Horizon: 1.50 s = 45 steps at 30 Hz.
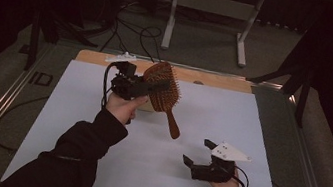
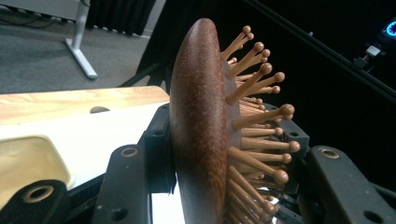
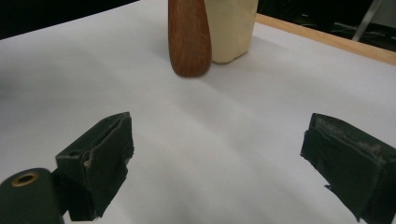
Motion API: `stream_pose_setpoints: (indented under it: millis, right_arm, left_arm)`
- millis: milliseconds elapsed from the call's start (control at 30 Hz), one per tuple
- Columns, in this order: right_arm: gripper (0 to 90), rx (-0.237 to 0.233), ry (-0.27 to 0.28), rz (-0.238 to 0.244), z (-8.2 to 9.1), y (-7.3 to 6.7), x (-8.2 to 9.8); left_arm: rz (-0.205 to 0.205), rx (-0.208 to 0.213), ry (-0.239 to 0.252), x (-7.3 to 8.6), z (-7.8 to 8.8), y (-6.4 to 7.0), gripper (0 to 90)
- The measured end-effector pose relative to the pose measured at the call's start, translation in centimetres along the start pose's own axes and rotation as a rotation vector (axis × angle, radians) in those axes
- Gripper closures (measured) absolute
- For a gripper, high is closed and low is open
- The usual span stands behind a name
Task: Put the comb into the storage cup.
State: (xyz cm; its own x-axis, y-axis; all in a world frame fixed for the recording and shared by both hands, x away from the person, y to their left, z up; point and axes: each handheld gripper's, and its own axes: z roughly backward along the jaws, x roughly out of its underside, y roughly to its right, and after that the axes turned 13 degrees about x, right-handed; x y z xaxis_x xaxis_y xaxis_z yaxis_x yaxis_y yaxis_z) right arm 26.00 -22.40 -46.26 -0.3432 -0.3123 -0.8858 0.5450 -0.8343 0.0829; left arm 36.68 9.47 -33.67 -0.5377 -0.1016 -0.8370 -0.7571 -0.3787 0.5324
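White-covered table (image 1: 73, 124): wooden hairbrush (image 1: 162, 90) is being held aloft, clamped in left gripper (image 1: 153, 87); right gripper (image 1: 198, 154), jaws spread empty, is probably being readied for its handle.

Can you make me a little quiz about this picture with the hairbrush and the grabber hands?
1. True or false: the left gripper holds the hairbrush by its handle.
2. Which way does the brush's handle point? A) up at the ceiling B) down toward the white sheet C) flat along the table
3. Fill in: the right gripper is ____ and holds nothing.

Key:
1. False. It is shut on the brush's head, as the left gripper view shows.
2. B.
3. Open. Its jaws stand wide apart over the sheet.
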Motion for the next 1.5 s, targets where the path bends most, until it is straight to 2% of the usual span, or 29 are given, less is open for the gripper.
stream_pose_setpoints:
  millis: [133, 267, 667, 900, 1167, 1500]
  right_arm:
    - [8.0, -0.005, 0.001, -0.003, 0.1, -0.1, 0.1]
    - [8.1, -0.011, -0.001, -0.001, 0.2, 0.0, 0.2]
    - [8.4, -0.027, 0.002, -0.007, 0.2, 0.0, 0.3]
    - [8.4, -0.023, 0.006, 0.001, 0.2, 0.0, 0.3]
    - [8.5, -0.027, 0.007, -0.004, 0.2, 0.0, 0.2]
    - [8.5, -0.035, 0.012, -0.004, 0.3, -0.1, 0.2]
  left_arm:
    - [-0.003, -0.012, 0.013, -0.4, 0.7, -0.3, 54.0]
    - [-0.006, -0.040, 0.025, -1.0, 1.5, -0.6, 54.0]
    - [-0.028, -0.102, 0.076, -4.1, 3.3, -1.5, 54.0]
    - [-0.028, -0.130, 0.084, -5.8, 3.3, -2.2, 54.0]
    - [-0.034, -0.169, 0.088, -7.1, 3.0, -3.1, 54.0]
    - [-0.041, -0.243, 0.113, -8.2, 3.1, -4.6, 54.0]
